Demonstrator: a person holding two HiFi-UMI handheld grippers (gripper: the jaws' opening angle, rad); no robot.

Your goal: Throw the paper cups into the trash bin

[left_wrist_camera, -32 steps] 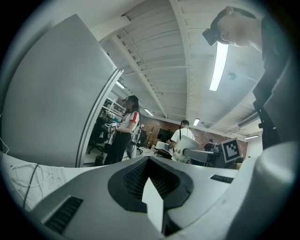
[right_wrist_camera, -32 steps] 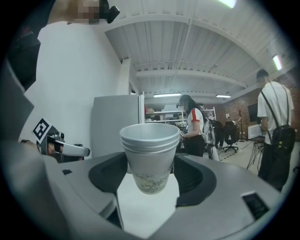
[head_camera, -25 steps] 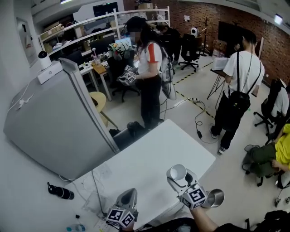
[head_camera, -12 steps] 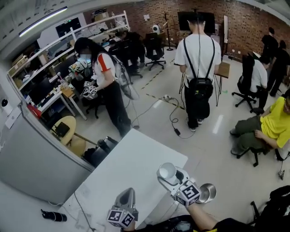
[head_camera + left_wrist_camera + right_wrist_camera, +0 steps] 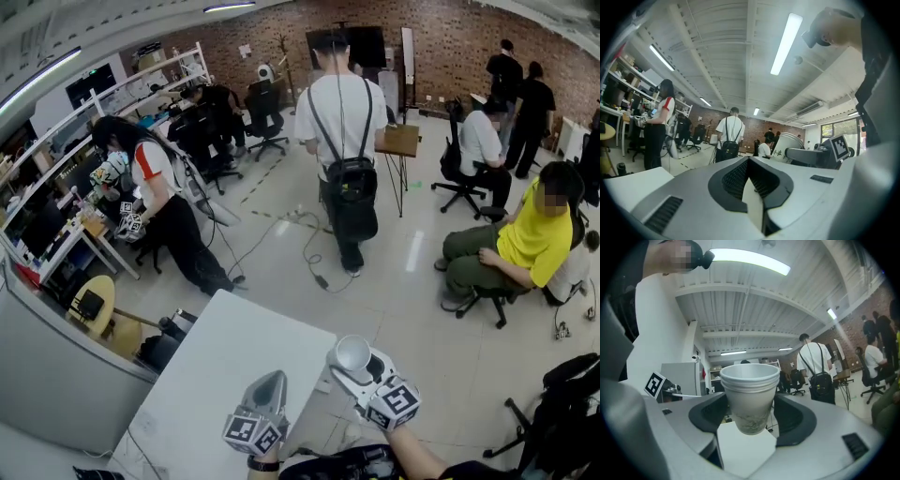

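Within wide-set R claw (image 5: 751, 414): paper cups (image 5: 750, 384)

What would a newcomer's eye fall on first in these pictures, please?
The stack of white paper cups stands upright between the jaws of the right gripper, low in the head view beside the corner of the white table. The left gripper next to it is shut and empty. Behind, a person with a black backpack stands mid-room, and a person in yellow sits at right.

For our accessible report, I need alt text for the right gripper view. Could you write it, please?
A stack of white paper cups stands upright, gripped between the two grey jaws. Behind it, a person in a white shirt with a black backpack stands facing away.
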